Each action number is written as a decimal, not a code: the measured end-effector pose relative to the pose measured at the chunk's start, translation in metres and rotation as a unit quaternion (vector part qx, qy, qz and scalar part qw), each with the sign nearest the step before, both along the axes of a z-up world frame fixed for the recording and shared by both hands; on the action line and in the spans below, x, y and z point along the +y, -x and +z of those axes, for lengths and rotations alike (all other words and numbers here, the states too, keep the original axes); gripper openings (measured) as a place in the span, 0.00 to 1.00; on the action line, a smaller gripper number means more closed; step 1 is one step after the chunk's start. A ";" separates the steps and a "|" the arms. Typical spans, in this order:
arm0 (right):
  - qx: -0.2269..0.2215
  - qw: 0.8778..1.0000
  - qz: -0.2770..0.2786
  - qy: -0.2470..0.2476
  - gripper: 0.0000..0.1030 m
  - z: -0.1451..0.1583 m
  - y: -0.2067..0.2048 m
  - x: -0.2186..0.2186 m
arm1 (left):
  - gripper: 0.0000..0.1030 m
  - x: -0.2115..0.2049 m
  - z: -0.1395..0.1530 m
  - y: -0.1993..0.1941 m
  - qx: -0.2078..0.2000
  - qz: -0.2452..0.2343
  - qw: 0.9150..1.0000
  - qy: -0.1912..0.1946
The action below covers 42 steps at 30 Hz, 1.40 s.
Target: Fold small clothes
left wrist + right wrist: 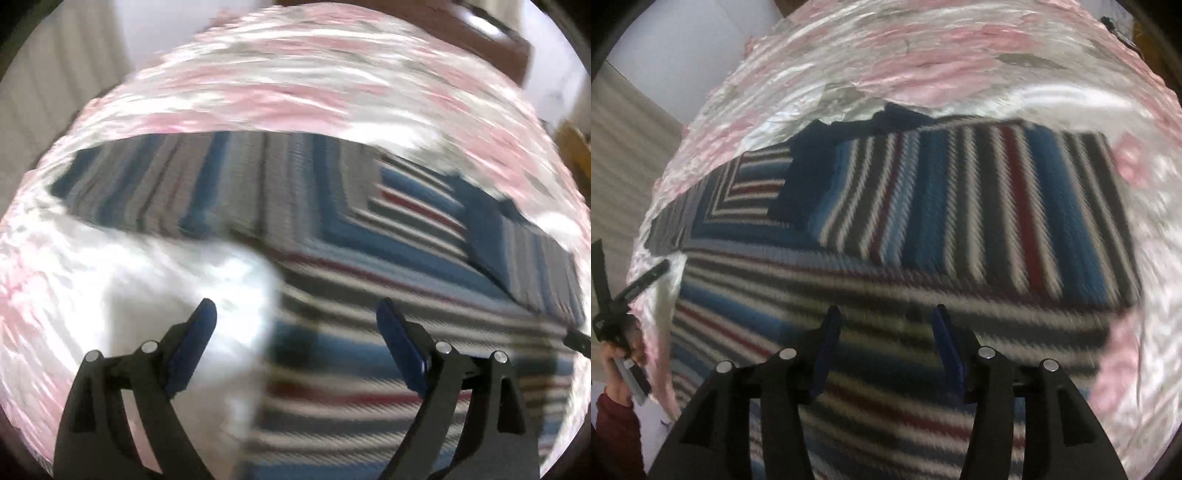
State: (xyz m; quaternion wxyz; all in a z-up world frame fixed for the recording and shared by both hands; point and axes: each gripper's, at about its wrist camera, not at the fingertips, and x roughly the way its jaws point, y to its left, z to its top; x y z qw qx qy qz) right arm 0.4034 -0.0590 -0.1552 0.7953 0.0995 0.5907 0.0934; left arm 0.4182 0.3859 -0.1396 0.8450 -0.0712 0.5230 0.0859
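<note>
A striped knit garment in blue, grey, white and dark red lies spread on the bed, with a dark navy collar near its far left. The same striped garment fills the middle of the blurred left wrist view. My left gripper is open above the garment's near left edge, nothing between its fingers. My right gripper hovers open over the striped fabric, also holding nothing. The left gripper shows at the far left of the right wrist view, held by a hand.
A pink and white floral bedcover lies under the garment and surrounds it on all sides. A white patch of cover sits by my left finger. Brown furniture stands beyond the bed's far right. A red sleeve shows at lower left.
</note>
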 end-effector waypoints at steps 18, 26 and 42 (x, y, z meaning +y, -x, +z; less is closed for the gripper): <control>0.034 0.998 0.018 0.045 0.63 -0.050 -0.076 0.046 | 0.78 0.224 -0.017 -0.066 -0.002 0.172 0.976 0.130; 0.030 0.999 0.016 0.041 0.66 -0.052 -0.076 0.048 | 0.57 0.235 -0.029 -0.089 -0.001 0.169 0.978 0.124; -0.003 0.999 0.034 -0.013 0.66 -0.024 -0.043 0.036 | 0.03 0.194 0.016 -0.074 -0.090 0.143 0.981 0.096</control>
